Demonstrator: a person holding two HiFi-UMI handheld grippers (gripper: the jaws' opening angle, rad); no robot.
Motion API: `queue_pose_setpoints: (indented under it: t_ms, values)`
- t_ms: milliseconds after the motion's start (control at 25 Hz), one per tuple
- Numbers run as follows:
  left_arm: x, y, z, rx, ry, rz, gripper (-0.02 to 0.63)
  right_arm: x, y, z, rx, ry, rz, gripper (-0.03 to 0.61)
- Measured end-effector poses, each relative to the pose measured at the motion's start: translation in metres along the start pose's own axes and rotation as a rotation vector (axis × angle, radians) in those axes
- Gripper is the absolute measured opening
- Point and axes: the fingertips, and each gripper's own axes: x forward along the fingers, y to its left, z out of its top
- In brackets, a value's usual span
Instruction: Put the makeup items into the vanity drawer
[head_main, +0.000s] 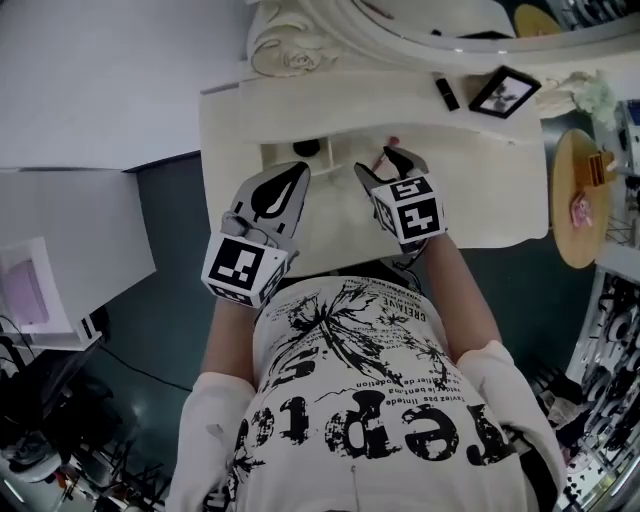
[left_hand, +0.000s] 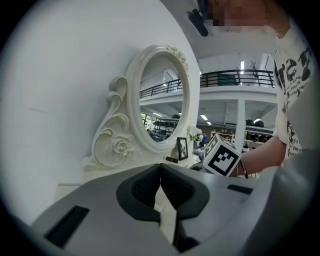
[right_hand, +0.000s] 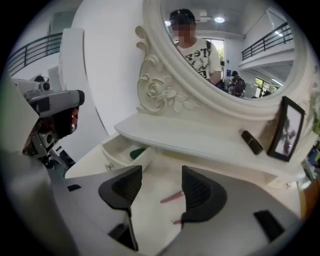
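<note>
One slim pink stick (right_hand: 172, 197) lies on cream vanity (head_main: 480, 190).

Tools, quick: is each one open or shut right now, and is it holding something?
Left tool: shut, holding nothing.
Right tool: open, empty; a pink makeup pencil lies on the vanity top between its jaws, not gripped.

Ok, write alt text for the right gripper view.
The right gripper is open, and a thin pink stick lying on the vanity top shows between its jaws. Behind at left, a small drawer stands open with a green item inside.
</note>
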Motion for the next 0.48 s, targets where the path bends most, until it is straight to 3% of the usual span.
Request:
queue_pose_setpoints:
  t_ms: [200, 480]
  values:
    - [0.035, -0.021, -0.004, 0.011, 0.032, -0.1, 0.014, -0.01, -0.047, -0.041, 0.135, 0.051, -0.131, 0.272]
    - [0.072, -0.04, -0.02, 0.026, 0.087, -0.213, 0.014, 0.002, -0.079, -0.094, 0.344, 0.135, -0.192, 0.287]
